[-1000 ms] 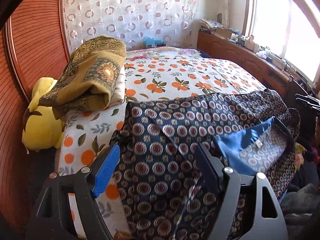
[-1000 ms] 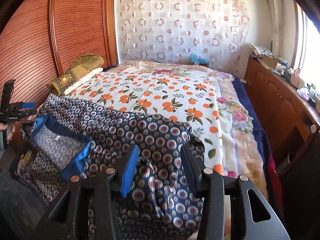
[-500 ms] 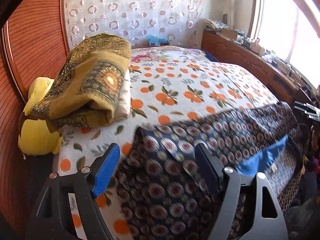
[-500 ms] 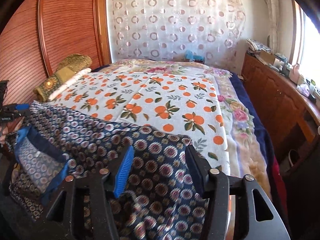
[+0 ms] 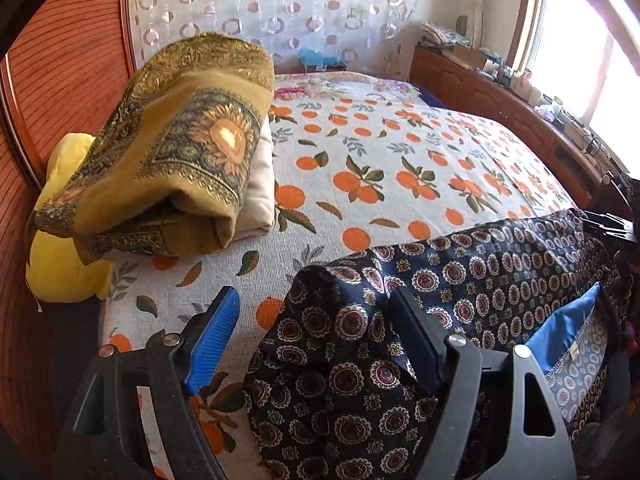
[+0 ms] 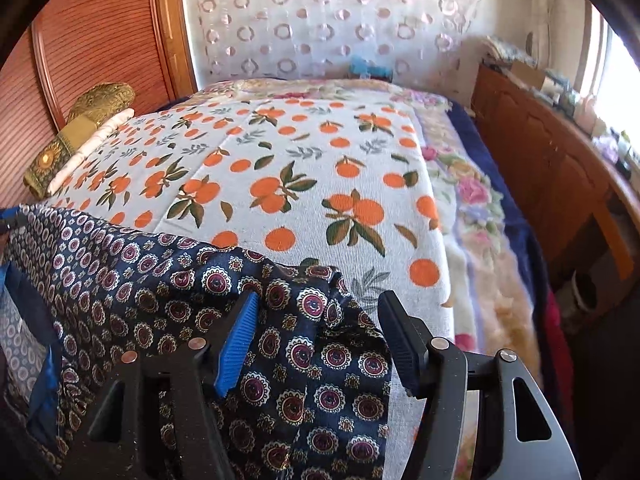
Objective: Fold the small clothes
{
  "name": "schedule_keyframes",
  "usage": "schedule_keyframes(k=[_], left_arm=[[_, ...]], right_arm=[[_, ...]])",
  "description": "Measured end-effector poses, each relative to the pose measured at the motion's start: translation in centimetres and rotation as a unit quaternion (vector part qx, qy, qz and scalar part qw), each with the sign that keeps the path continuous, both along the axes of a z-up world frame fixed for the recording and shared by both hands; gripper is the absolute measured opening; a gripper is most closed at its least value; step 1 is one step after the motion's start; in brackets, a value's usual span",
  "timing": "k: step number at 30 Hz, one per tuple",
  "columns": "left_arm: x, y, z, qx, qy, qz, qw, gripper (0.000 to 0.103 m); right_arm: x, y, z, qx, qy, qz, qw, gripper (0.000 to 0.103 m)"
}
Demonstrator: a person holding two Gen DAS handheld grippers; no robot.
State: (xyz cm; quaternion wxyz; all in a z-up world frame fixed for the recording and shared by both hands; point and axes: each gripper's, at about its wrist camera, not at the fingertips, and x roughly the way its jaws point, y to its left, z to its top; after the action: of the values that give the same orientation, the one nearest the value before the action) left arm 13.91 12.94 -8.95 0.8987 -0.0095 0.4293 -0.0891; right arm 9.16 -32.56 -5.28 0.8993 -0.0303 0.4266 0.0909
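Note:
A navy garment printed with round medallions lies across the near edge of the bed, its blue lining turned up at the right. My left gripper stands open over its left corner. The cloth lies loose between the wide jaws and is not pinched. In the right wrist view the same garment spreads to the left, with the lining at the edge. My right gripper hangs over the right corner. Its jaws are opening, and the cloth lies slack between them.
The bedcover with orange fruit print stretches beyond the garment. A folded golden blanket on a cream one sits at the left, above a yellow cushion. A wooden sideboard runs along the right side.
In both views the garment's far edge now sits lower, and more bedcover shows beyond it. The right jaws have spread wider over the cloth corner. The left jaws keep the same width.

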Motion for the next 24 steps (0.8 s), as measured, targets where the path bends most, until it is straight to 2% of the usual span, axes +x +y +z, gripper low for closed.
schedule_keyframes(k=[6, 11, 14, 16, 18, 20, 21, 22, 24], left_arm=[[0.4, 0.3, -1.1, -0.005, 0.012, -0.003, 0.9999, 0.078], [0.5, 0.7, -1.5, -0.025, 0.014, -0.008, 0.9996, 0.072], [0.5, 0.7, -1.5, -0.028, 0.013, -0.012, 0.9995, 0.064], [0.4, 0.5, -1.5, -0.029, 0.012, -0.018, 0.9993, 0.054], [0.4, 0.2, -1.3, -0.029, 0.013, -0.025, 0.9992, 0.046], [0.4, -0.2, -1.1, -0.032, 0.016, -0.031, 0.9989, 0.037], [0.3, -0.3, -1.0, -0.034, 0.016, -0.034, 0.9987, 0.031], [0.3, -0.5, -0.9, -0.033, 0.015, -0.037, 0.9987, 0.023], [-0.1, -1.1, -0.4, -0.029, 0.009, -0.042, 0.9986, 0.013]], right_arm=[[0.3, 0.1, -0.5, 0.004, 0.010, 0.008, 1.000, 0.064], [0.5, -0.1, -0.9, -0.007, 0.009, 0.014, 1.000, 0.064], [0.6, -0.2, -1.1, -0.003, 0.011, 0.017, 1.000, 0.063], [0.6, -0.2, -1.1, -0.004, 0.010, 0.019, 1.000, 0.062], [0.5, 0.0, -1.0, -0.003, 0.009, 0.025, 1.000, 0.051], [0.2, 0.4, -1.0, -0.003, 0.008, 0.036, 0.999, 0.030], [0.1, 0.6, -1.0, -0.004, 0.008, 0.043, 0.999, 0.025], [-0.1, 0.9, -0.9, -0.001, 0.009, 0.051, 0.999, 0.014], [-0.4, 1.3, -0.9, 0.000, 0.008, 0.062, 0.998, 0.010]])
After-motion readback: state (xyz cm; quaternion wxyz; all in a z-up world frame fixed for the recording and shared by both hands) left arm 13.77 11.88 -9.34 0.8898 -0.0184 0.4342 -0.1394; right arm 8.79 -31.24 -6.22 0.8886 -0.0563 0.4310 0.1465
